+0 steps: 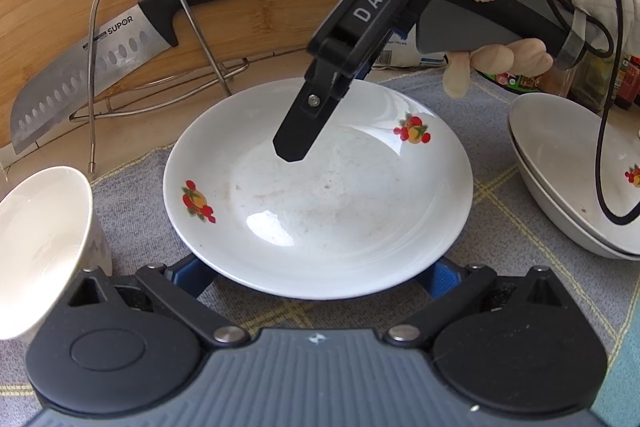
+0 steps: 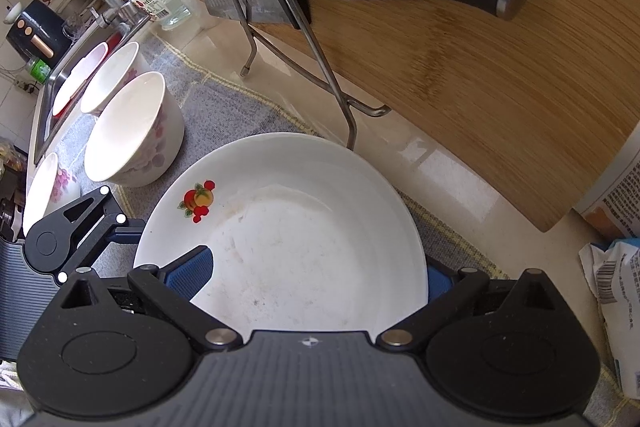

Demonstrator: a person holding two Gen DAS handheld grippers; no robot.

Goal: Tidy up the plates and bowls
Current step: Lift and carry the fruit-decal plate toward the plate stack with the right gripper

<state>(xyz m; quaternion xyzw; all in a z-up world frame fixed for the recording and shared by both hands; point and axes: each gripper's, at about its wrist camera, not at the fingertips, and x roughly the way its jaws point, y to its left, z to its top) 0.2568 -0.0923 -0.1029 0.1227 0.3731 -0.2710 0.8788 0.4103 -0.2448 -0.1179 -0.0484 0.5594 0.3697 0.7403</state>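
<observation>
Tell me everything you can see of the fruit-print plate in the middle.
The plate is white, glossy, ceramic-looking and round, with a shallow well and broad rim. Two red-and-orange fruit prints sit on opposite sides of the rim. Faint smears and specks mark its well. It lies flat, right side up, on the grey checked cloth. The right gripper reaches over it from the far side; the left gripper has open fingers either side of its near edge. Whether either touches it is unclear.

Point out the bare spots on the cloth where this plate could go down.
Bare cloth lies between the plate and the stacked plates; another patch sits between the bowls and the wire rack. The bowl side is crowded.
</observation>
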